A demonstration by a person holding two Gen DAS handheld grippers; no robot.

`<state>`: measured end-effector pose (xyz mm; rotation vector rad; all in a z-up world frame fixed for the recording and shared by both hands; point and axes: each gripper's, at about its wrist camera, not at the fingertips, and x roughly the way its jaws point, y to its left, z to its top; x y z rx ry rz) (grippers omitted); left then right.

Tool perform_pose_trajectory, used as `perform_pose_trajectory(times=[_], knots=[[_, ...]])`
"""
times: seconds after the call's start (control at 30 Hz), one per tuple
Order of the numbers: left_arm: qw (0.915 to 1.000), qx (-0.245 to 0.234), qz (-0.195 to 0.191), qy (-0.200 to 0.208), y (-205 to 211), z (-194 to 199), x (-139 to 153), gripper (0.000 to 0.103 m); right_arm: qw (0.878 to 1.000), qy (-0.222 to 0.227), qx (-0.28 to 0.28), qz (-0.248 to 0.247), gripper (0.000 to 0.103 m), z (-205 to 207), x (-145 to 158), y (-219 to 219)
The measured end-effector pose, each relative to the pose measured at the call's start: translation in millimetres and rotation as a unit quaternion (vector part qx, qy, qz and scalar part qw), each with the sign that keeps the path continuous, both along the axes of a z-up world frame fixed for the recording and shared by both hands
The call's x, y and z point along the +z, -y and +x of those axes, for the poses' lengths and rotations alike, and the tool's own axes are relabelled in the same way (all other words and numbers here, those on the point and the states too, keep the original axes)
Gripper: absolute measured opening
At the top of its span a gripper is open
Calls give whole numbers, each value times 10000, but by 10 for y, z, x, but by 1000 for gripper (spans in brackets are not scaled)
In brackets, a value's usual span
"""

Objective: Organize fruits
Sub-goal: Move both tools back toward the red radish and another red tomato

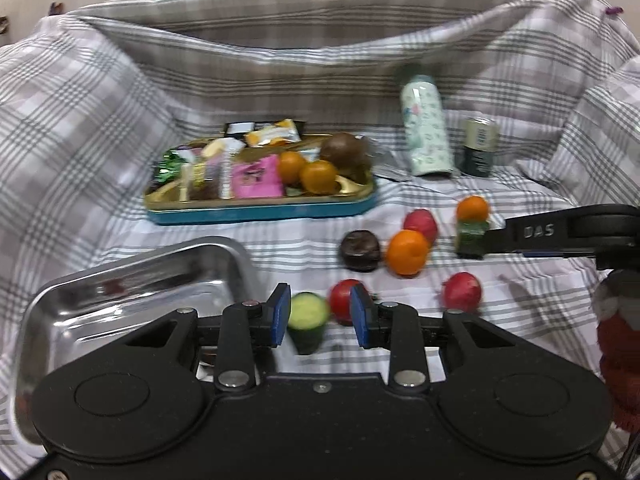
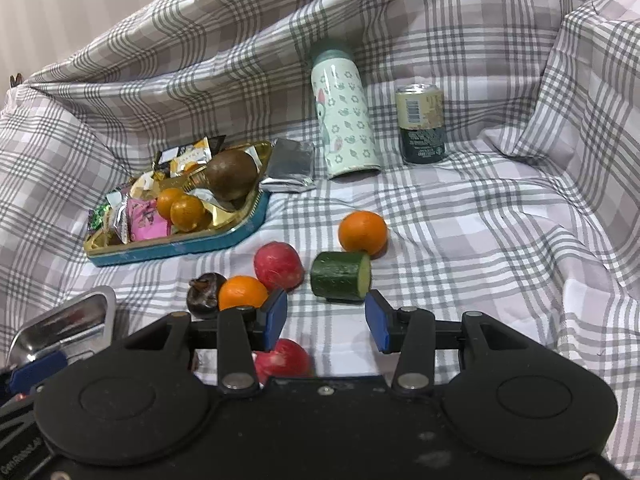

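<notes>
My left gripper is open, with a cucumber piece between its blue pads; it touches neither pad. A red fruit lies just behind the right pad. An empty steel tray sits to the left. My right gripper is open just short of a second cucumber piece, with an orange behind it. Left of it lie a red fruit, an orange and a dark mangosteen. Another red fruit lies under the gripper.
A blue tin holds snack packets, two oranges and a brown fruit. A patterned bottle and a can stand at the back. A foil packet lies by the bottle. Checked cloth covers everything and rises in folds around.
</notes>
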<state>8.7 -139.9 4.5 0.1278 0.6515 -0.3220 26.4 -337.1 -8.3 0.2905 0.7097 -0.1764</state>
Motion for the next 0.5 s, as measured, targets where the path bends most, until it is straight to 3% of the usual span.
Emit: perform_pose_trajectory(times=[0.23,0.5], knots=[[9994,-283,165,-77,239,-64,-130,41,9984,-262,494,22,46,-26,-66,-3],[9994,-211,164,-210,267,-43,-185,41,9946,-378,935,-241,47,-18,-113,-165]])
